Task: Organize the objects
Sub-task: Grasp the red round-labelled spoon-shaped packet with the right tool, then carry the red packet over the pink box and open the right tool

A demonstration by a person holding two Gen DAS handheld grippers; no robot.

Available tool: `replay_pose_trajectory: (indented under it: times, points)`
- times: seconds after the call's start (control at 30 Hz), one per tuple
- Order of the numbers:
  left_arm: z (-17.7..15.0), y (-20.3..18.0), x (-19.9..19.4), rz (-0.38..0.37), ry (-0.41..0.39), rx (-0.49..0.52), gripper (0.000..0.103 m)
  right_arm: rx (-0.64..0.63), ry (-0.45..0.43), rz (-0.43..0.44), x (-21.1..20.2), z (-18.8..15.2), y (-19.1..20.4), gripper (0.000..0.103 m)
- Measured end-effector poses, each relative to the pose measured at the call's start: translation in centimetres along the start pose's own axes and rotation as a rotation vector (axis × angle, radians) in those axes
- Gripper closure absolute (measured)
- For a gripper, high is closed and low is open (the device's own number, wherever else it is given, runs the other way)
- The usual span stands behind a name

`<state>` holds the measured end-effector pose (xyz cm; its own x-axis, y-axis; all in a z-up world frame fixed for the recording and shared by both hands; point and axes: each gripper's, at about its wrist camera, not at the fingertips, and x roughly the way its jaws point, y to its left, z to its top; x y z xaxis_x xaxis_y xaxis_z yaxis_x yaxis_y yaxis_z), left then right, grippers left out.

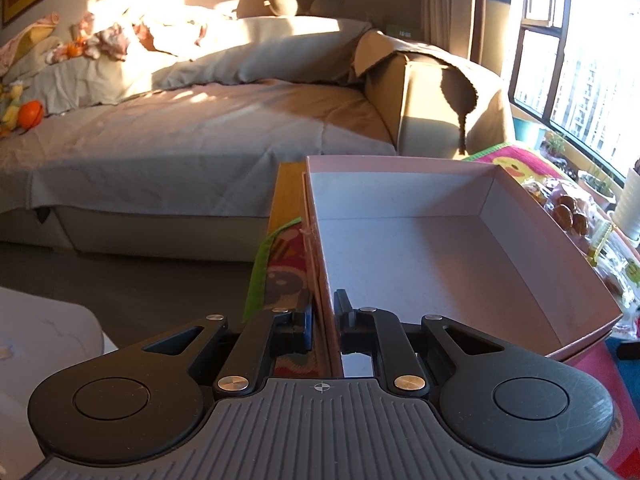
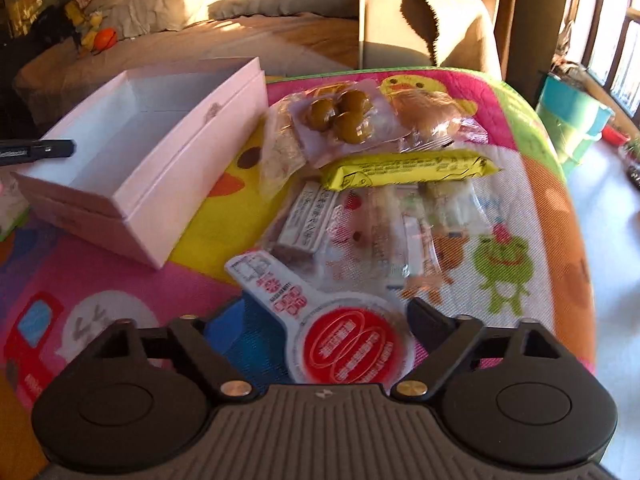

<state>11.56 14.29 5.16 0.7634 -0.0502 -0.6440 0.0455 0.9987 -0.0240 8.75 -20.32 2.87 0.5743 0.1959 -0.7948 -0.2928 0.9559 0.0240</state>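
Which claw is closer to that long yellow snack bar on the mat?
Right. The right claw hovers open just short of the snack pile holding the yellow bar. The left claw is clamped on the pink box wall, off to the side.

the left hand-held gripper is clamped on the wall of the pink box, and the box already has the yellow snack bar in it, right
Not quite. The left hand-held gripper is clamped on the pink box wall, but the box is empty. The right wrist view shows the yellow snack bar lying outside it on the mat.
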Motion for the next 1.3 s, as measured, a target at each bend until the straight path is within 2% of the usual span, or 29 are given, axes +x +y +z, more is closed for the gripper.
replay_pose_trajectory:
  times: [0.03,0.1,0.2,0.33,0.43,0.53,0.63,0.67,0.7,0.8,0.93,1.13,1.2,1.3]
  points:
    - [0.0,0.0,0.0,0.002,-0.002,0.002,0.09,0.002,0.009,0.003,-0.4,-0.2,0.3,0.041]
    - [0.0,0.0,0.1,-0.001,-0.004,0.0,0.09,0.032,0.032,0.023,-1.3,-0.7,0.8,0.042]
    - [-0.1,0.3,0.1,-0.01,-0.009,-0.012,0.09,0.028,0.043,0.009,-2.8,-1.6,2.1,0.042]
    - [-0.3,0.4,0.0,-0.018,-0.018,-0.009,0.09,0.056,-0.015,0.032,-6.5,-0.7,3.3,0.042]
    - [-0.3,0.3,0.0,-0.017,-0.019,-0.011,0.09,0.082,-0.126,0.061,-9.6,2.3,4.4,0.042]
    - [-0.3,0.4,0.0,-0.018,-0.017,-0.013,0.09,0.131,-0.23,0.149,-11.2,6.2,5.8,0.042]
    - [-0.1,-0.1,0.1,0.001,-0.004,0.008,0.091,0.159,-0.322,0.233,-10.2,10.3,8.0,0.041]
    - [0.0,-0.3,0.0,0.01,0.003,0.016,0.091,0.148,-0.339,0.263,-9.4,11.4,8.8,0.038]
    - [0.1,-0.5,0.0,0.02,0.01,0.026,0.091,0.142,-0.345,0.277,-8.5,12.6,9.7,0.035]
    - [0.2,-0.7,-0.1,0.029,0.026,0.039,0.091,0.11,-0.349,0.276,-7.2,14.1,11.1,0.035]
    - [0.0,-0.6,-0.2,0.026,0.03,0.047,0.091,0.123,-0.347,0.207,-7.7,13.4,8.9,0.028]
    - [-0.1,-0.3,-0.3,0.013,0.027,0.023,0.091,0.234,-0.304,-0.021,-7.1,11.3,0.8,0.018]
    - [0.0,-0.2,-0.4,0.012,0.025,0.015,0.091,0.3,-0.277,-0.091,-5.8,11.0,-1.7,0.014]
    - [0.0,-0.3,-0.4,0.014,0.023,0.014,0.091,0.421,-0.219,-0.138,-2.4,10.6,-4.9,0.013]
